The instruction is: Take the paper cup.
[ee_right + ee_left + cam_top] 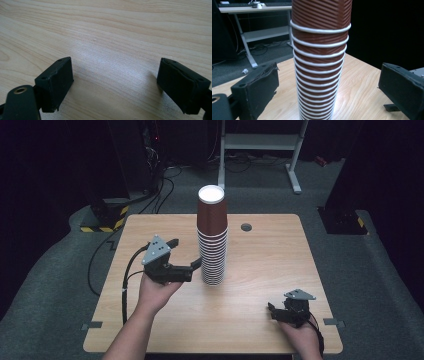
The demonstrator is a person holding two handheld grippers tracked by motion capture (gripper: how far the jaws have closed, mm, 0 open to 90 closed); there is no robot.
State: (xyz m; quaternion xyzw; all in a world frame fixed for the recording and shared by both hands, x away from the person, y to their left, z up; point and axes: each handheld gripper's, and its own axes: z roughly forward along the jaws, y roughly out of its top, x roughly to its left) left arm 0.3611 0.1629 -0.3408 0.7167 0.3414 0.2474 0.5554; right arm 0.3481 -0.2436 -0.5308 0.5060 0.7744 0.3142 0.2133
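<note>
1. Brown paper cups with white rims form one tall stack (212, 237) that stands upright on the table (260, 310), a little left of the centre of the high view.
2. One cup on top is pushed only a little way onto the others, so most of its brown wall shows, and its white top faces the camera.
3. Below it the rims lie close, one under the other, down to the wood.
4. In the high view the left gripper (187, 255) is at the left of the stack, held up by a hand (155, 292) in the lower left part of the frame.
5. Its jaws are spread wide and point to the right, at the lower half of the stack.
6. In the left gripper view the stack (320, 62) fills the middle of the frame, between the two black jaws but farther off; neither pad touches it, so this claw is released.
7. The right gripper (274, 312) is low in the lower right of the high view, well apart from the stack.
8. In the right gripper view its jaws are also wide apart over bare light wood, grasping nothing.
</note>
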